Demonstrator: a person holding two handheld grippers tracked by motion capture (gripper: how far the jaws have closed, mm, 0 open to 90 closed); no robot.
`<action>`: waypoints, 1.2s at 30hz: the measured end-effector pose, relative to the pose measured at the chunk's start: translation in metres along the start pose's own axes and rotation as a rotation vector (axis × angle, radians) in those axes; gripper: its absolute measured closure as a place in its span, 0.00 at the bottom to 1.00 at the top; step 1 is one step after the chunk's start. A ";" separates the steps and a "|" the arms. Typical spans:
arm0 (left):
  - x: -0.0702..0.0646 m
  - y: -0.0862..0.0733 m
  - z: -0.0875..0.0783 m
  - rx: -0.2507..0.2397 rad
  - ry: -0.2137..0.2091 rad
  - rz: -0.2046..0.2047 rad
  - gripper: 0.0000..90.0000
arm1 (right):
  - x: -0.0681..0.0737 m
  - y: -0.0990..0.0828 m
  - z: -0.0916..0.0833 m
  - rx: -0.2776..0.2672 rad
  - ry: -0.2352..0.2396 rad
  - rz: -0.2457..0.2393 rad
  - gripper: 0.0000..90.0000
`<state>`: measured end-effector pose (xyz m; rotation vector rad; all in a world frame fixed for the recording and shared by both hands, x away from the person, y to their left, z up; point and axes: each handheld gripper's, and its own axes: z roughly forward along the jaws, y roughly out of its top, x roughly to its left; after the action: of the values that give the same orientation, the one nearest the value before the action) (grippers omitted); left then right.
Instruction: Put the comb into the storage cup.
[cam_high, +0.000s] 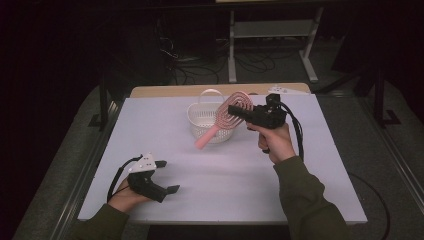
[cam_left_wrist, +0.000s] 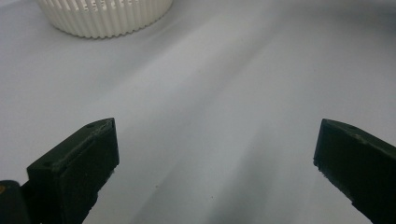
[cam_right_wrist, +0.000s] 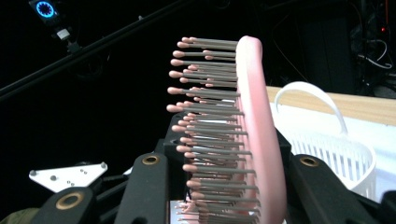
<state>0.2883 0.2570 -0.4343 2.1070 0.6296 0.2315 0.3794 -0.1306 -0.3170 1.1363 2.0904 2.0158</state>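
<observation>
Your right gripper (cam_high: 233, 109) fingers clamp the pink plastic hairbrush (cam_high: 226, 118) above the white slotted basket (cam_high: 204, 119) (left gripper (cam_high: 169, 176) fingers open, idle); dropping it in remains

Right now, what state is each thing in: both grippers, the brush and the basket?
Right gripper: shut on the pink hairbrush, held above the table.
Pink hairbrush: gripped at its head, tilted, handle hanging down in front of the basket, off the table.
White basket: upright on the table, handle raised; contents can't be told.
Left gripper: open, nothing between its jaws, low over the table.
</observation>
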 end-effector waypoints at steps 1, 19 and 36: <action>0.000 0.000 0.000 0.001 0.000 0.000 0.00 | 0.000 0.002 0.000 -0.004 0.001 0.002 0.70; 0.000 -0.001 0.001 0.008 -0.006 -0.001 0.00 | -0.008 0.029 0.001 -0.062 -0.013 0.011 0.70; 0.000 -0.002 0.002 0.009 -0.010 -0.007 0.00 | -0.031 0.036 0.009 -0.096 -0.111 0.034 0.70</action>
<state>0.2886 0.2561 -0.4371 2.1127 0.6334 0.2148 0.4238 -0.1426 -0.3011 1.2442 1.9147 1.9934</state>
